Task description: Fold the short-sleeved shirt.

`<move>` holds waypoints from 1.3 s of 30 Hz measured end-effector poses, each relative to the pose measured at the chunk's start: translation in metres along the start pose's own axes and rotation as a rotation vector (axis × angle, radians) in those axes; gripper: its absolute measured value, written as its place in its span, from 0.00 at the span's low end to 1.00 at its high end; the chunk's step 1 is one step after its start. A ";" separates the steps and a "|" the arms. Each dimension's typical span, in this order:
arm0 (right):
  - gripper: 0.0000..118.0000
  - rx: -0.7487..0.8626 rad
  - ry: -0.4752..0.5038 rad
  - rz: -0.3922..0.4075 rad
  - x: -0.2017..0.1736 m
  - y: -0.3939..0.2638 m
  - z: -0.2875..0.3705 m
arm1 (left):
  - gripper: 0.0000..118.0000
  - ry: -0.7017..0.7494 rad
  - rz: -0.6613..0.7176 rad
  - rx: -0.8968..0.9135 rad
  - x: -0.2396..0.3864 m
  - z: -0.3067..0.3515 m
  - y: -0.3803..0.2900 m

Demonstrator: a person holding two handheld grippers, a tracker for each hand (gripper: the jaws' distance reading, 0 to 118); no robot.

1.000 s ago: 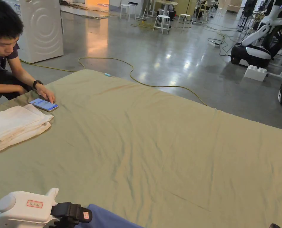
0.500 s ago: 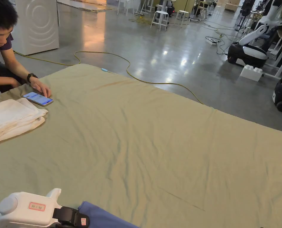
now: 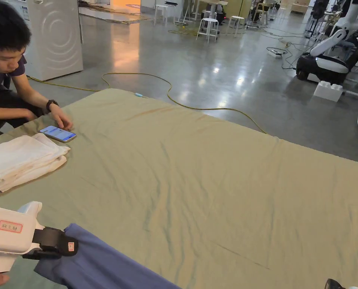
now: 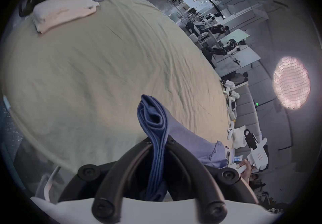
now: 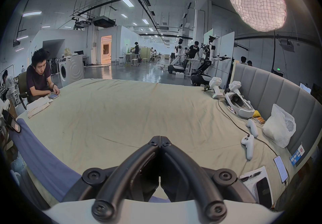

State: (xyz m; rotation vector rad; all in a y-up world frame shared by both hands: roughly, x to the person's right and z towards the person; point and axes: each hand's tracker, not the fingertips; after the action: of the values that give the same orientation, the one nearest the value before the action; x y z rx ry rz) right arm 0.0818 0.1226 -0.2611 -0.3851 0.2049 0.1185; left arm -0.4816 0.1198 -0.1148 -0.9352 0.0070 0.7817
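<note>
Shirt [image 3: 99, 263] edge pinched in left tongs [image 4: 159, 142] at bedsheet [image 3: 212, 180] corner.

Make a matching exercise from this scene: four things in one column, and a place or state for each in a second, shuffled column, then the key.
1. blue shirt
2. phone
3. folded white cloth
4. right tongs

A. under a person's fingers
B. shut on nothing that shows
C. pinched in the left tongs
D. lying beside the phone

Pairs: 1-C, 2-A, 3-D, 4-B
</note>
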 end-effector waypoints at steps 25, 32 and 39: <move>0.00 -0.053 -0.041 -0.049 0.033 -0.024 0.007 | 0.08 0.004 -0.118 -0.318 0.175 -0.220 -0.104; 0.00 -0.075 -0.067 -0.050 0.045 -0.031 0.011 | 0.30 0.010 -0.120 -0.346 0.184 -0.233 -0.119; 0.00 -0.088 -0.072 -0.051 0.047 -0.036 0.013 | 0.50 -0.050 -0.148 -0.308 0.190 -0.183 -0.105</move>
State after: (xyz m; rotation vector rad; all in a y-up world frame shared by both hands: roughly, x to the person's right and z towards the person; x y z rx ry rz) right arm 0.1354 0.0983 -0.2464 -0.4731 0.1192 0.0912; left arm -0.2214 0.0647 -0.2142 -1.1923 -0.2296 0.6790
